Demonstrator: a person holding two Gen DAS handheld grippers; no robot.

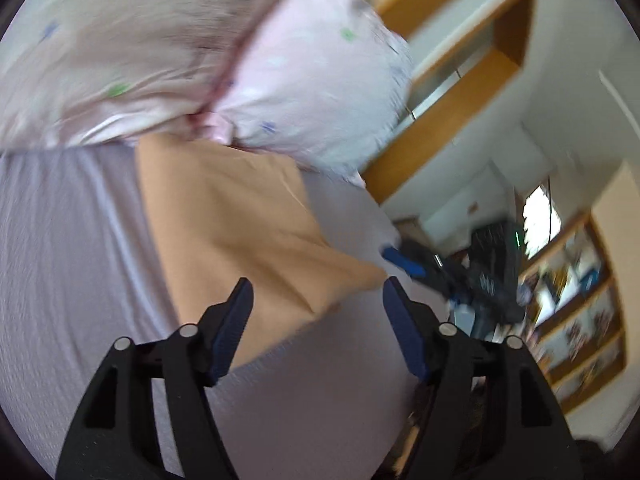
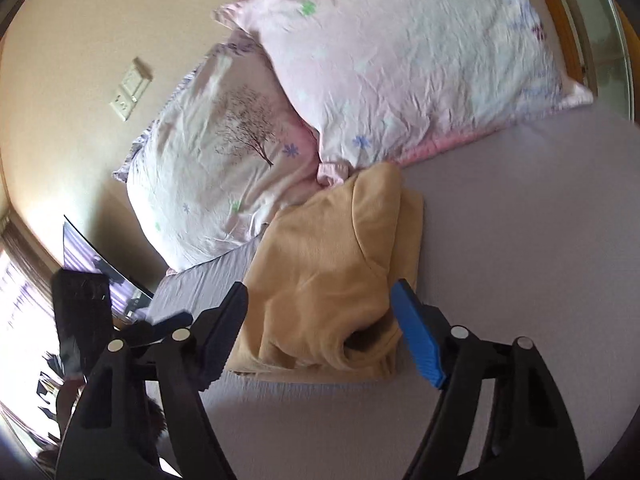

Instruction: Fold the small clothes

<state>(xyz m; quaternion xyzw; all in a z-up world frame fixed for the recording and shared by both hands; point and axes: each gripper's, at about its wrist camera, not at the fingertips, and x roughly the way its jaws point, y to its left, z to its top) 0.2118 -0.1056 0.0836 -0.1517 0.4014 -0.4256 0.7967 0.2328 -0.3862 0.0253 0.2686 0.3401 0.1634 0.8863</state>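
- Step in hand, as we judge it: the tan garment (image 2: 332, 276) lies in a folded bundle on the bed sheet (image 2: 520, 240), its far end touching the pillows (image 2: 400, 60); the fold looks nearly complete.
- Left hand-held gripper (image 1: 318, 312): jaws wide apart, holding nothing, poised above the garment's near edge.
- Right hand-held gripper (image 2: 320, 312): jaws wide apart, empty, straddling the garment's near bunched end; we cannot tell if the tips touch cloth.
- Next move, we think: flatten or re-grip that bunched end, closing on one layer only.
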